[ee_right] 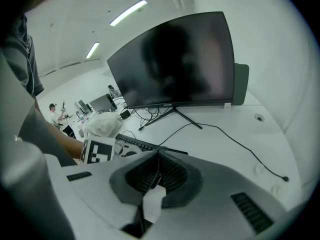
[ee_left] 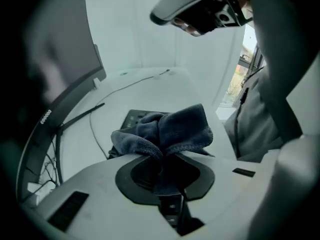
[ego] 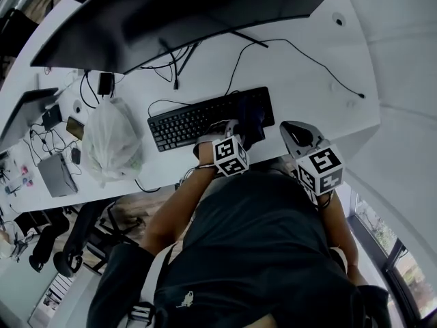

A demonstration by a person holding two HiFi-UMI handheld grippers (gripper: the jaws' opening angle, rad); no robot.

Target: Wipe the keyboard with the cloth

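Blue-grey cloth (ee_left: 172, 129) sat clamped in the left tongs (ee_left: 162, 159), bunched over the right end of the keyboard (ego: 198, 120). Right tongs (ee_right: 159, 159) were pressed together on nothing, just right of the keyboard, above the white worktop (ego: 300, 67). Monitor (ee_right: 175, 64) stood behind the keyboard.

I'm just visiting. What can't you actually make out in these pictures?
- Head view: the right end of the keyboard, covered by the cloth and the left gripper holding it.
- Left gripper view: whether the cloth touches the keys; its bunched folds hide them.
- Head view: the upper part of the monitor, cut off by the edge.
- Head view: what the white bag holds; too small.
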